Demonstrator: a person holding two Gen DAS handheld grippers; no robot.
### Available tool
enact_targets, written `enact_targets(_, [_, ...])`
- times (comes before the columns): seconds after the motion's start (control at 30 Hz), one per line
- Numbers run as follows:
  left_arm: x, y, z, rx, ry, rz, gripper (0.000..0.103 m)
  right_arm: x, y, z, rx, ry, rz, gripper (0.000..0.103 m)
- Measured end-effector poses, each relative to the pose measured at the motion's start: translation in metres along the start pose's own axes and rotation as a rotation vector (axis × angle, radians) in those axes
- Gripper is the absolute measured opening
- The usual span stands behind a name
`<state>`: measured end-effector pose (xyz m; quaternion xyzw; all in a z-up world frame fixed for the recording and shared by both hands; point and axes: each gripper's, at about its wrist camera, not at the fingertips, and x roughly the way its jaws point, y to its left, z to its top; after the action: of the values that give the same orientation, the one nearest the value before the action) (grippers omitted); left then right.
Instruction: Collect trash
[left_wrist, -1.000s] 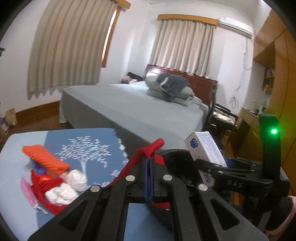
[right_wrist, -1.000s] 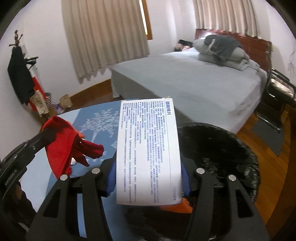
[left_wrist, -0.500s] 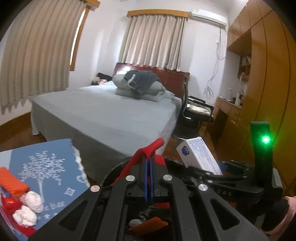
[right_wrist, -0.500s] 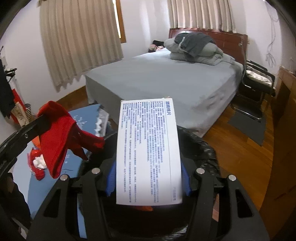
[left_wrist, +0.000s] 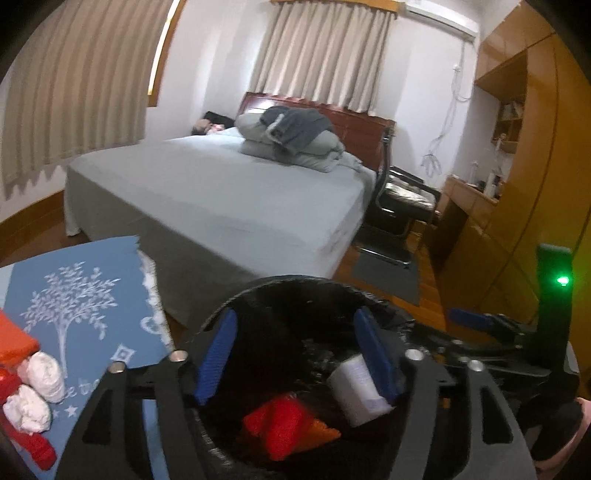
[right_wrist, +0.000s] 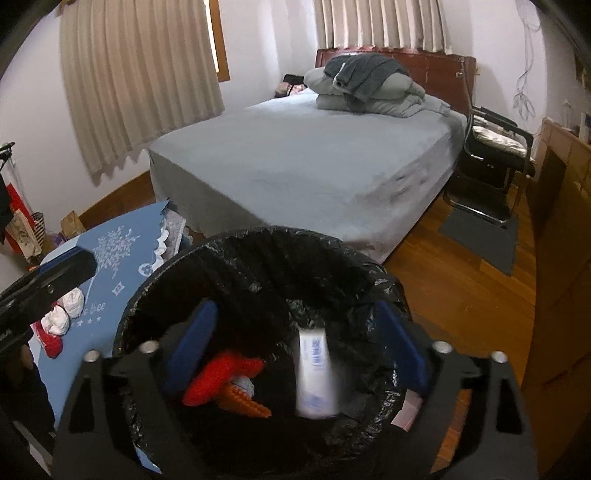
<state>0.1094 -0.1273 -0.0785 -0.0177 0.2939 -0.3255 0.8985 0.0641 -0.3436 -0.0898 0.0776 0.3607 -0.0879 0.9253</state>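
Right wrist view: box (right_wrist: 314, 373) and red wrapper (right_wrist: 218, 376) lie in the bin (right_wrist: 258, 240).
Both my grippers, left (left_wrist: 291, 354) and right (right_wrist: 295, 347), are opening, empty; tissues (left_wrist: 44, 373) remain on the table (left_wrist: 92, 295).

**Worktop under blue cloth, bin beside it**

Covered by a blue cloth (left_wrist: 85, 314) printed with a white tree, lace-edged toward the bed. Carrying, at the left edge, two white crumpled wads (left_wrist: 35, 391) touching each other, an orange block (left_wrist: 13, 341) just behind them and red scraps (left_wrist: 35, 448) in front. Standing on the wooden floor (right_wrist: 454, 280) just beside: a black-lined bin (right_wrist: 258, 251).
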Motion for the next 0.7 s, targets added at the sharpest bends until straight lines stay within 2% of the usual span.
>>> enact_targets(0.03, [-0.006, 0.004, -0.001, -0.006, -0.014, 0.019, 0.076, -0.001, 0.001, 0.001, 0.001, -0.007, 0.009, 0.091])
enact_targets(0.17, [-0.032, 0.02, -0.004, -0.017, -0.078, 0.117, 0.097, -0.012, 0.013, 0.007, -0.023, -0.063, 0.04, 0.097])
enact_targets(0.4, [-0.073, 0.057, -0.012, -0.065, -0.112, 0.251, 0.097, -0.021, 0.05, 0.017, -0.065, -0.103, 0.132, 0.098])
enact_targets(0.57, [-0.097, 0.089, -0.022, -0.117, -0.122, 0.327, 0.097, -0.016, 0.095, 0.017, -0.094, -0.087, 0.213, 0.098])
enact_targets(0.7, [-0.121, 0.118, -0.036, -0.136, -0.125, 0.419, 0.097, -0.008, 0.134, 0.016, -0.135, -0.077, 0.265, 0.098])
